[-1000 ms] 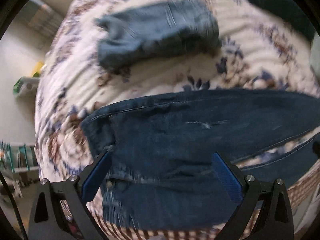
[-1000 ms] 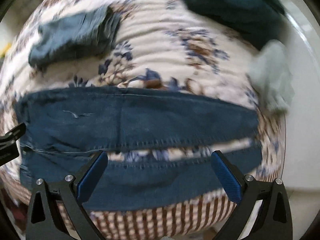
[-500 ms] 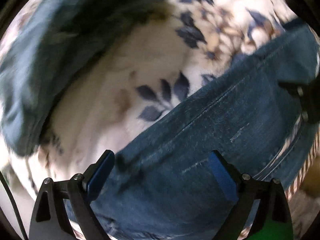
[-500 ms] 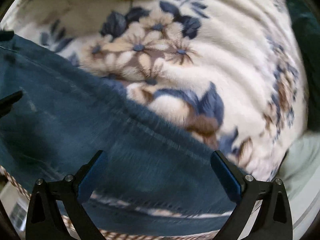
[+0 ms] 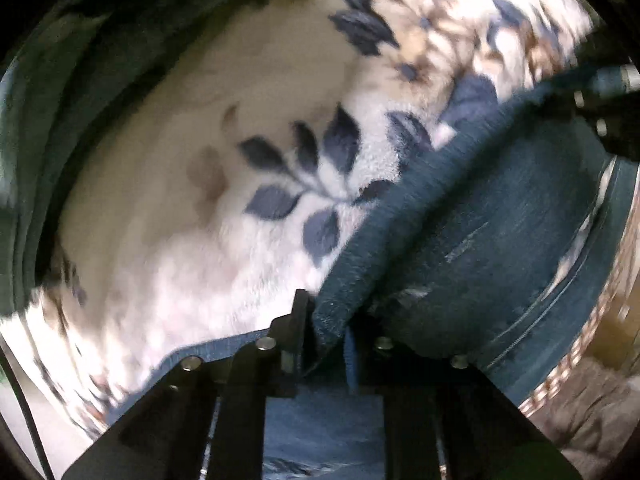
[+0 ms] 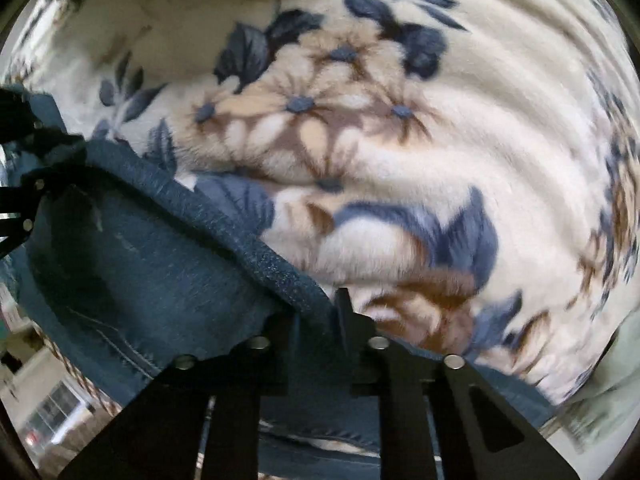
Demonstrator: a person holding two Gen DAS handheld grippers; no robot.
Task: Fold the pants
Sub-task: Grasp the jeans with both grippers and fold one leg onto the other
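Dark blue jeans (image 5: 492,232) lie on a cream floral blanket (image 5: 200,200). My left gripper (image 5: 324,332) is shut on the far edge of the jeans, which is pinched up into a ridge between the fingers. In the right wrist view the same jeans (image 6: 152,264) fill the lower left. My right gripper (image 6: 320,312) is shut on that same far edge, further along the leg. The other gripper shows as a dark shape at the right edge of the left view (image 5: 608,120) and at the left edge of the right view (image 6: 24,176).
Another dark blue-green garment (image 5: 60,120) lies at the far left on the blanket (image 6: 400,160). A pale green cloth (image 6: 608,380) sits at the right edge. A checked brown and white sheet (image 5: 580,344) shows under the jeans at the bed's edge.
Both grippers went from open to shut, each pinching the far edge of the jeans. The edge now stands up in a ridge between the fingers.
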